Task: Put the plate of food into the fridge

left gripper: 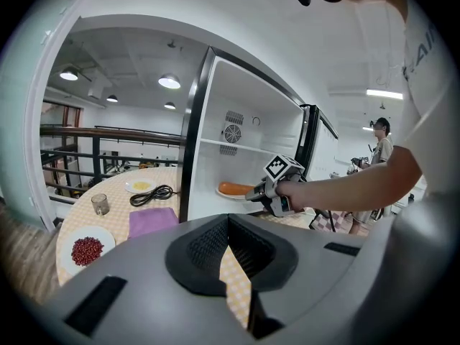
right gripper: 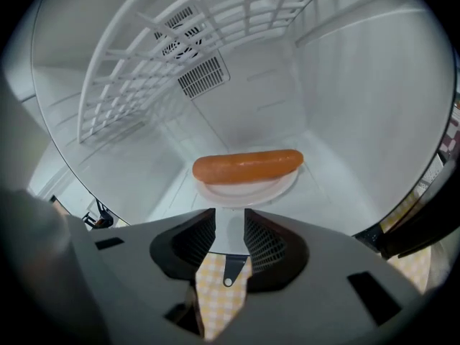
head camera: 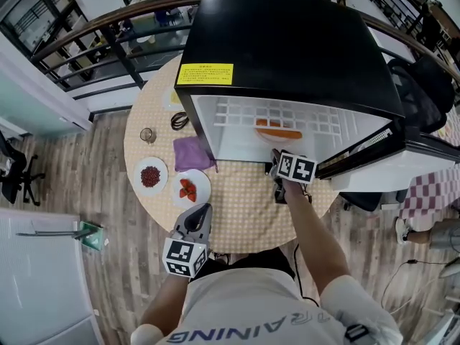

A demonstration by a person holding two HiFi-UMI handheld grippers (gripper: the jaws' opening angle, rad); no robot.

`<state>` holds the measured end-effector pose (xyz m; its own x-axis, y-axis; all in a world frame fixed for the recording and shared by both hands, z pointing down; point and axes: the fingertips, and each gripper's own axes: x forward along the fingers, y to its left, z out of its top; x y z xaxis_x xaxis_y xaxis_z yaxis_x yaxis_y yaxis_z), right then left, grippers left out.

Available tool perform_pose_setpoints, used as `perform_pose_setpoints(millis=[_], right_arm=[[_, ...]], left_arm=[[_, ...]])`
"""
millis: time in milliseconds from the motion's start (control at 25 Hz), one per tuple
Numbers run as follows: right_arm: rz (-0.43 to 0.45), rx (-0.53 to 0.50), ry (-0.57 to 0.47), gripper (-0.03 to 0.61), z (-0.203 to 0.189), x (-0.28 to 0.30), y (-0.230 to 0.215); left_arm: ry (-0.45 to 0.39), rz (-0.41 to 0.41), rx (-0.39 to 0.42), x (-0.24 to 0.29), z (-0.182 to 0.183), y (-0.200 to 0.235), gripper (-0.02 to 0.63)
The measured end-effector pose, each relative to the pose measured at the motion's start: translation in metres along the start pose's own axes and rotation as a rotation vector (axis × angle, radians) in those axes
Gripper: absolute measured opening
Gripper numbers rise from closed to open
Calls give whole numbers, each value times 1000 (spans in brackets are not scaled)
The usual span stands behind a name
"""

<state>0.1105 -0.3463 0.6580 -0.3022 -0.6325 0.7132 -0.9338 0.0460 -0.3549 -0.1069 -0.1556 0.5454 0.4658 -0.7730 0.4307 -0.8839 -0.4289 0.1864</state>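
Fridge (head camera: 287, 49), one sausage plate (right gripper: 248, 190) inside, three plates (head camera: 150, 176) (head camera: 192, 189) (left gripper: 141, 186) on table (head camera: 244, 207)

I stand in what looks like an open office or lab floor, not a home: a railing (head camera: 108, 22) curves behind my round checked table (head camera: 244, 214) bearing a small fridge (head camera: 287, 42), an office chair (head camera: 14, 171) sits on wood flooring, and ceiling lights (left gripper: 169, 82) shine overhead.

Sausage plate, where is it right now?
In the right gripper view, the sausage plate sits on the fridge floor under the wire shelf, just beyond the right gripper's open jaws.
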Motion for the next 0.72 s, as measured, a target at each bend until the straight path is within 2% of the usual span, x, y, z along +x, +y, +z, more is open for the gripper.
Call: perform_pose_setpoints(millis=[120, 360, 720], right_arm=[[20, 6, -48, 44, -1, -18, 2], [133, 19, -119, 21, -8, -56, 16], [201, -164, -251, 20, -9, -133, 48]], left_arm=[[-14, -7, -6, 0, 4, -3, 8], [-47, -35, 0, 4, 15, -13, 8], [-107, -96, 34, 6, 44, -31, 8]])
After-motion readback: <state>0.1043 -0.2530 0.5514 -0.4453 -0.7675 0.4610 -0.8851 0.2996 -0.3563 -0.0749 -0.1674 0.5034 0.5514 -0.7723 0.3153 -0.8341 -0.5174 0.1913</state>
